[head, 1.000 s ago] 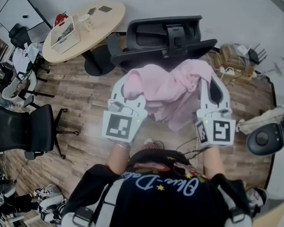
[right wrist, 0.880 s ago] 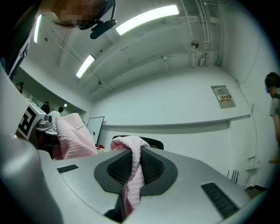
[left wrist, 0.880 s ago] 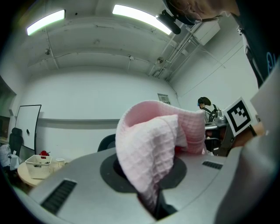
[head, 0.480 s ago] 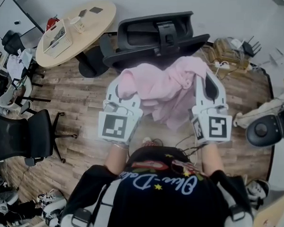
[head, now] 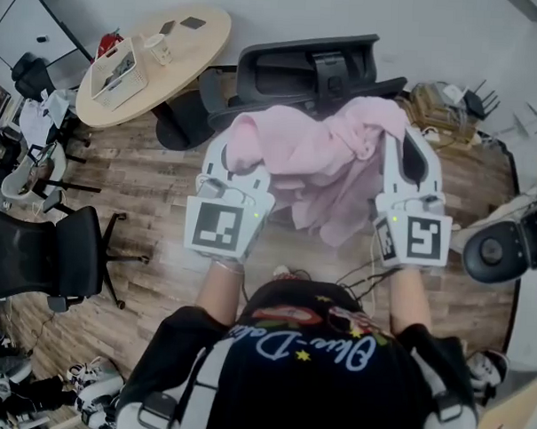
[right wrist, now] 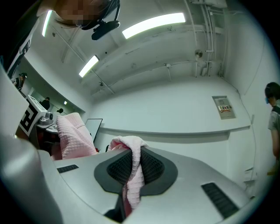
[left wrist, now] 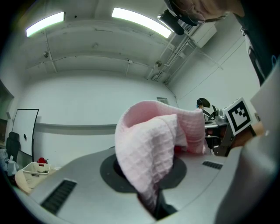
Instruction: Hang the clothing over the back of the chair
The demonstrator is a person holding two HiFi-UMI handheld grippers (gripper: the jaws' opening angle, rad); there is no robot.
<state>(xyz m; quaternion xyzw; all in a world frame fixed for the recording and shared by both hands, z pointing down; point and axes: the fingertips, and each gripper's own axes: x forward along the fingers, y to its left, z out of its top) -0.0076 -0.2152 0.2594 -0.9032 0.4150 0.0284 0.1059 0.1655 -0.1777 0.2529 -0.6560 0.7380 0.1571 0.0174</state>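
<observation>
- Since a second ago both grippers have risen a little and taken the clothing (head: 319, 171) up with them; in the head view its top now overlaps the near edge of the chair (head: 293, 68).
- The left gripper (head: 238, 150) is clenched on one upper corner of the pink clothing, and a thick fold bulges out above its jaws.
- The right gripper (head: 405, 140) is clamped on the other upper corner, with a thin fold running between its pads.
- The clothing hangs bunched between the two grippers, above the floor (head: 155, 169); I cannot tell whether it touches the chair.
- The black chair stands just beside a round table (head: 182, 50).
- A basket (head: 115, 65) sits near the table's left edge, with a cup (head: 158, 46) just beside it.
</observation>
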